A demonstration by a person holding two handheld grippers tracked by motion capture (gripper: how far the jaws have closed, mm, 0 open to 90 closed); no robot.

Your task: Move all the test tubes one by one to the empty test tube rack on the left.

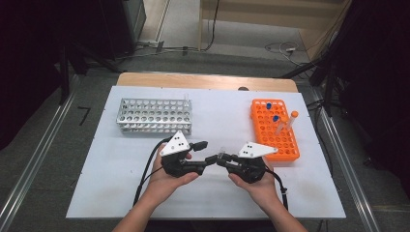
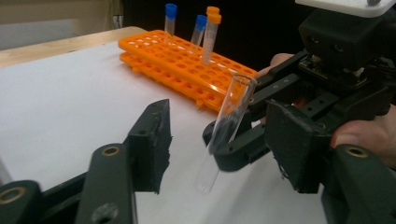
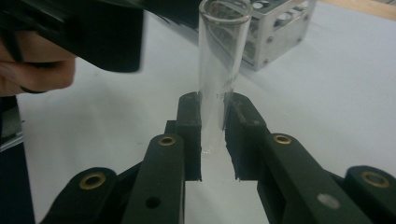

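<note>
Right gripper (image 3: 212, 135) squeezes a clear glass tube (image 3: 219, 70), handing it over beside the orange rack (image 1: 275, 133). Left gripper (image 2: 219, 154) is open around it, not gripping yet; racking remains.

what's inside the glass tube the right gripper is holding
The glass tube in the right gripper looks empty and uncapped. The stretch clamped between the pads is covered.

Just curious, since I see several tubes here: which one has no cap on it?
The clear glass test tube clamped upright in the right gripper, open at its top. The plastic tubes standing in the orange rack wear blue or orange caps.
</note>
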